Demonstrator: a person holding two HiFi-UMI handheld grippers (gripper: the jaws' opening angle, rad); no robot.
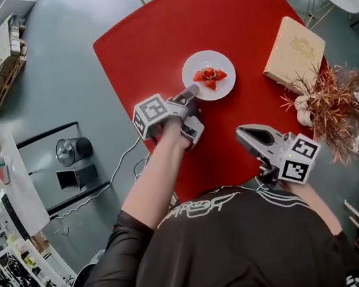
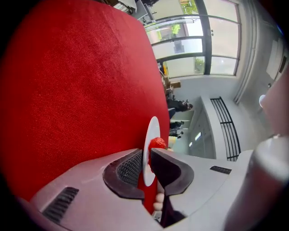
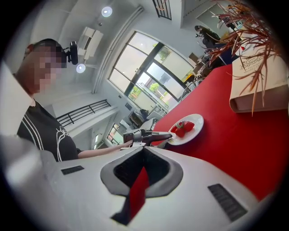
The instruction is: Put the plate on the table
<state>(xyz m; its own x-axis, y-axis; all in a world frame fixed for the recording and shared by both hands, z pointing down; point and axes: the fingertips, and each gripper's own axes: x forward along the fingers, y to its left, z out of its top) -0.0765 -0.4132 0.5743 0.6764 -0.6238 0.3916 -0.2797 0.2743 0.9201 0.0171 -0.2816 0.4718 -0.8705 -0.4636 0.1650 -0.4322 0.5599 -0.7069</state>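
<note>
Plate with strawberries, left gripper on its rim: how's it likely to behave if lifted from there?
The plate looks stiff and thin, so it shouldn't flex. Pinched only at the near rim by the left gripper, it would probably droop away. The strawberries sit loose in the middle and could slide or roll off if it tilts.

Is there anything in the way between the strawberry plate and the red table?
No, nothing visible. The plate already sits flat on the red table, with the left hand-held gripper closed on its near rim. The book and dried plant lie off to one side.
</note>
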